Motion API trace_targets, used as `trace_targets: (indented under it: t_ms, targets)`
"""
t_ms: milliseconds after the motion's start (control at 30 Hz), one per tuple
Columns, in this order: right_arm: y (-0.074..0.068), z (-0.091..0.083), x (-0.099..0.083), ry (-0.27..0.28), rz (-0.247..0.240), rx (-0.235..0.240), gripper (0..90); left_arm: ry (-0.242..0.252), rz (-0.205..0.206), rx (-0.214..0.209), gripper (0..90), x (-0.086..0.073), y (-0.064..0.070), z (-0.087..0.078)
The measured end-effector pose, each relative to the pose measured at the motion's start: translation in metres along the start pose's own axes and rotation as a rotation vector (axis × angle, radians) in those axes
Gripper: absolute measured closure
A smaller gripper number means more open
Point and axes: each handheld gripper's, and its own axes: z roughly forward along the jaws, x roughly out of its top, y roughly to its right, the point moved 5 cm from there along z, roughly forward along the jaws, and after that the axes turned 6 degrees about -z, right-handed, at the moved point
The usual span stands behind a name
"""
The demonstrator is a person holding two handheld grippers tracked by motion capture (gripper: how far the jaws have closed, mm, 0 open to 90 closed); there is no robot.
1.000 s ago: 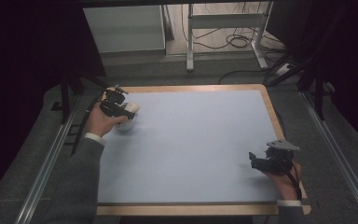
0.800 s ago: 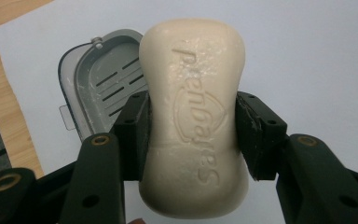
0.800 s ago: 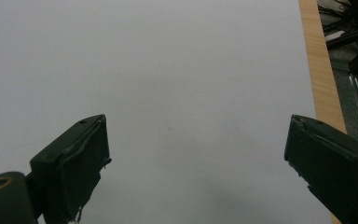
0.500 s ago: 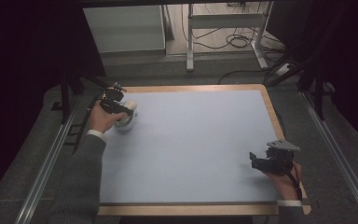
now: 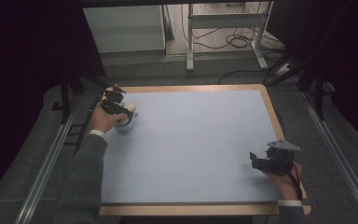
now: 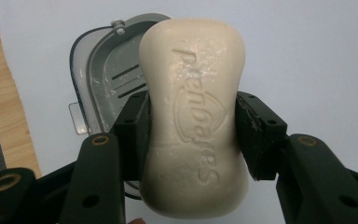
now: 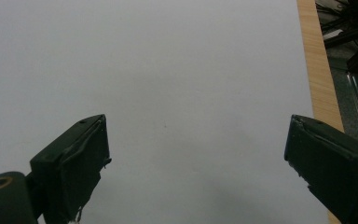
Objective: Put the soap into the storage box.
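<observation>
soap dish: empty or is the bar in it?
Empty. The soap bar is clamped in the left gripper, above the open grey soap dish.

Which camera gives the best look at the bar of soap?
The left gripper view: the soap bar sits close up, clamped between the left gripper jaws, its embossed lettering clear, above a grey soap dish. In the high view it is a small pale shape at the table's far left. The right gripper view faces the bare blue mat.
</observation>
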Motion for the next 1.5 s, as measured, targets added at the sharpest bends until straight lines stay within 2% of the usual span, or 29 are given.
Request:
trace_targets:
  t_ms: [267, 500, 867, 1000, 1233, 1400, 1433, 1467, 1500]
  targets:
    - [0.000, 0.000, 0.000, 0.000, 0.002, -0.002, 6.3, 0.004, -0.024, 0.013, 49.5, 0.001, -0.009, 0.002]
    - [0.000, 0.000, 0.000, -0.003, 0.000, -0.003, 6.3, -0.019, -0.044, 0.021, 49.4, -0.002, -0.016, 0.010]
    - [0.001, 0.001, -0.001, -0.004, 0.001, -0.003, 6.3, -0.040, -0.063, 0.023, 49.3, -0.003, -0.015, 0.023]
    - [0.000, 0.001, -0.001, -0.004, 0.001, -0.002, 6.3, 0.006, -0.066, 0.007, 42.1, 0.000, -0.012, 0.016]
    - [0.000, 0.001, -0.001, -0.004, -0.005, 0.000, 6.4, 0.049, -0.036, -0.007, 33.8, -0.003, -0.004, -0.002]
    - [-0.001, 0.002, -0.001, -0.005, -0.004, -0.001, 6.3, 0.084, 0.019, -0.040, 31.0, -0.008, 0.010, -0.016]
    - [-0.001, 0.002, -0.001, -0.005, -0.004, -0.001, 6.3, 0.084, 0.019, -0.040, 30.5, -0.008, 0.010, -0.016]
    - [0.000, 0.002, -0.001, -0.006, -0.003, 0.000, 6.3, 0.101, 0.035, -0.069, 29.9, -0.011, 0.017, -0.021]
    - [0.000, 0.002, -0.001, -0.006, -0.003, 0.000, 6.3, 0.101, 0.035, -0.069, 29.5, -0.011, 0.017, -0.021]
